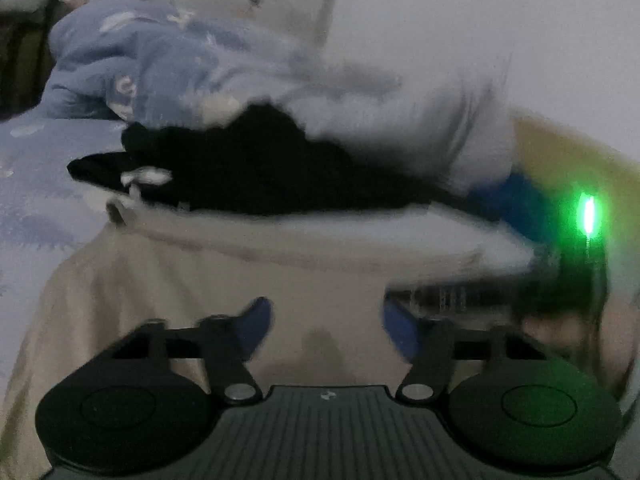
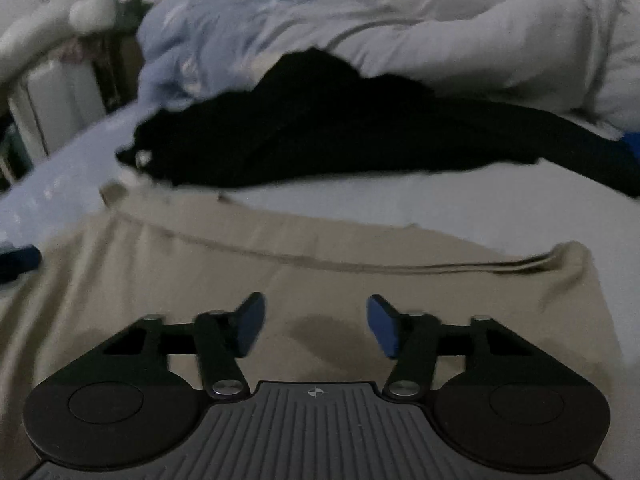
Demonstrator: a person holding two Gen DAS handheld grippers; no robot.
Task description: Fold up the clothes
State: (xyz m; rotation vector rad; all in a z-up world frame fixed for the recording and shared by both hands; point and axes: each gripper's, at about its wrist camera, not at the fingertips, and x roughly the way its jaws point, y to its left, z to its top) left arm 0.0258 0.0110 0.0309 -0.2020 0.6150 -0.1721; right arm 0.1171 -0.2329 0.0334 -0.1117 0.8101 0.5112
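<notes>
A beige garment [image 1: 168, 280] lies spread flat on the bed; it also shows in the right wrist view [image 2: 320, 280]. My left gripper [image 1: 326, 328] is open and empty just above the beige cloth. My right gripper [image 2: 316, 324] is open and empty above the same cloth. A black garment [image 1: 260, 172] lies crumpled beyond the beige one, and shows in the right wrist view [image 2: 340, 132] as well. The right gripper's body with a green light [image 1: 588, 212] shows blurred at the right of the left wrist view.
A bunched light blue and white quilt [image 1: 180, 60] lies behind the black garment, also in the right wrist view [image 2: 320, 12]. The pale blue bed sheet [image 1: 36, 184] extends left. A white radiator-like object [image 2: 60, 96] stands at the far left.
</notes>
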